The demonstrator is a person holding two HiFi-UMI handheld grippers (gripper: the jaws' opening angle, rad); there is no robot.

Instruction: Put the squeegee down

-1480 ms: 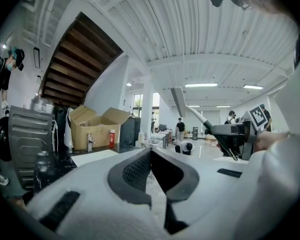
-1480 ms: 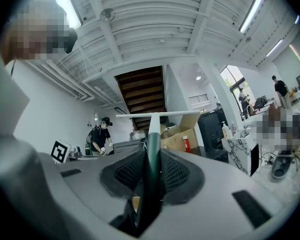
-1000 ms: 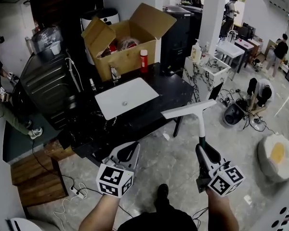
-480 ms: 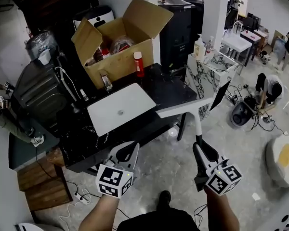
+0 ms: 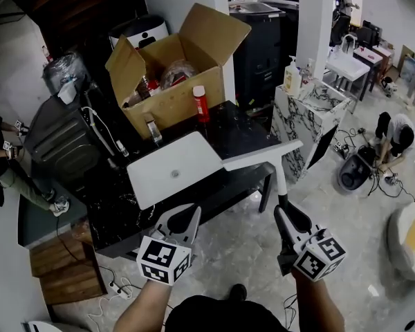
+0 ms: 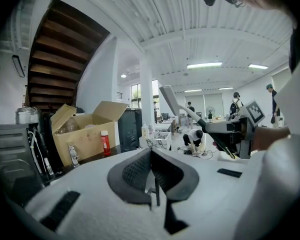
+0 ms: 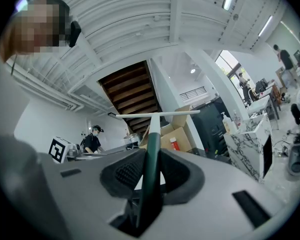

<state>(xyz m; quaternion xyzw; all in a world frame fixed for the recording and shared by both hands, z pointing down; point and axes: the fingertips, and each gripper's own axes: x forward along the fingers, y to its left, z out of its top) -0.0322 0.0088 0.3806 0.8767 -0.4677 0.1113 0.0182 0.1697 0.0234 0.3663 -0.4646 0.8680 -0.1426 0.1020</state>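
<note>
On the black counter (image 5: 238,133), a white sink (image 5: 173,168) and an open box (image 5: 180,92) — grey floor (image 5: 238,244) around; right gripper (image 5: 285,214) clamps the squeegee (image 5: 263,158), left gripper (image 5: 184,216) closed, empty.

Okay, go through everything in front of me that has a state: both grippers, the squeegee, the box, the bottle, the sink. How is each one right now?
squeegee: held by its handle, in the air, not yet put down.
right gripper: shut on the squeegee's handle.
left gripper: shut, nothing in it.
cardboard box: flaps open, things inside.
red bottle: upright, white cap on.
sink: nothing in it.
</note>
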